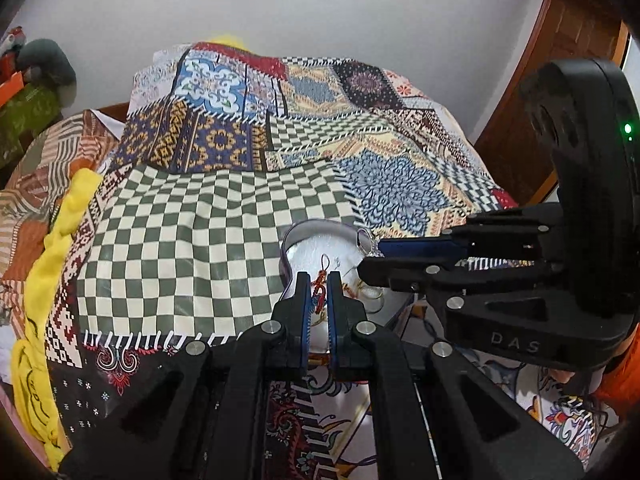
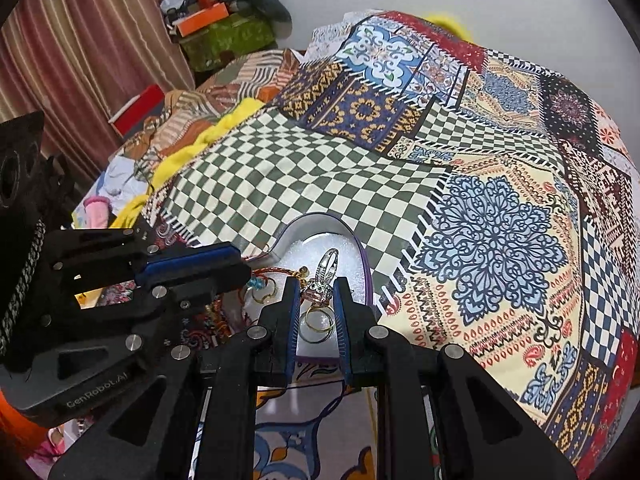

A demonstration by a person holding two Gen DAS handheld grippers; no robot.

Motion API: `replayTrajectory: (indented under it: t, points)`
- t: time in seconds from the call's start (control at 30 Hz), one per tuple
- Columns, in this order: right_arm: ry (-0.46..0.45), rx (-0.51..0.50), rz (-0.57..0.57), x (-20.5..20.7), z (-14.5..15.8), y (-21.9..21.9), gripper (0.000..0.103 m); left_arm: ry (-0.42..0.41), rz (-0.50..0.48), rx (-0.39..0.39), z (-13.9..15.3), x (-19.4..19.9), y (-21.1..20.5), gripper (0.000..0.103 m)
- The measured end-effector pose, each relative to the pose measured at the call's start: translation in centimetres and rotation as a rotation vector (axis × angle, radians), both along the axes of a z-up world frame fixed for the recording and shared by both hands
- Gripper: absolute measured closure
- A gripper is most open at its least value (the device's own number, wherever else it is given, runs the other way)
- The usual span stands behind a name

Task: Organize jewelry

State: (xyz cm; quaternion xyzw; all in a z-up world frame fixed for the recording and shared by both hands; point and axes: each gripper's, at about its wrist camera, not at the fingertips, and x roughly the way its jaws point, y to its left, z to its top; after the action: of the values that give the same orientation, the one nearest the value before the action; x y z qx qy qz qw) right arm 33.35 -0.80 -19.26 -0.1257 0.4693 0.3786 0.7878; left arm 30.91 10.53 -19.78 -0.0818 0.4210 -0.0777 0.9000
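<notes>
A patchwork quilt covers the bed, and a white box sits at its near edge. Both hand-held grippers reach over the box, meeting at an angle. The left hand-held gripper pinches a red cord charm narrowly. The right hand-held gripper clamps a silver ring above gold rings lying in the box.

Hidden parts around the white jewelry box

The white jewelry box has its near edge behind the left gripper; the red charm inside is partly covered, its form unclear.
</notes>
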Motion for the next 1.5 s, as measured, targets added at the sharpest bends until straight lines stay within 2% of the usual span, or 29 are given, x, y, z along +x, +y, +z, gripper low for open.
replayTrajectory:
  t: [0.37,0.47,0.57,0.83,0.97,1.07,1.17,1.33,1.47,1.5]
  points:
    - [-0.015,-0.040,0.004,0.0,-0.6,0.6,0.088,0.006,0.018,0.012,0.3,-0.7,0.7,0.097]
    - [-0.045,-0.055,-0.001,-0.5,0.0,0.5,0.081,-0.010,0.032,0.024,1.0,-1.4,1.0,0.096]
    - [-0.073,-0.049,-0.006,-1.3,1.0,0.1,0.075,-0.025,0.042,0.040,1.8,-2.3,1.1,0.095]
    - [-0.143,-0.018,-0.039,-4.1,4.4,-1.5,0.075,-0.069,0.050,0.086,4.8,-5.5,0.3,0.095]
    - [-0.190,0.013,-0.064,-6.1,6.7,-2.7,0.075,-0.112,0.052,0.107,7.1,-7.5,-0.5,0.095]
    - [-0.248,0.059,-0.092,-8.1,9.4,-4.0,0.075,-0.179,0.067,0.117,10.1,-9.8,-1.1,0.094]
    - [-0.345,0.141,-0.127,-11.1,13.3,-5.8,0.075,-0.263,0.081,0.124,13.0,-12.1,-1.7,0.082]
    - [-0.528,0.270,-0.182,-16.8,18.5,-8.5,0.074,-0.474,0.124,0.166,18.4,-17.8,-3.3,0.059]
    - [-0.672,0.379,-0.232,-21.8,21.1,-10.4,0.044,-0.610,0.153,0.158,21.3,-22.1,-4.4,0.045]
    - [-0.695,0.394,-0.242,-22.6,21.4,-10.7,0.040,-0.637,0.162,0.165,21.8,-23.0,-4.8,0.037]
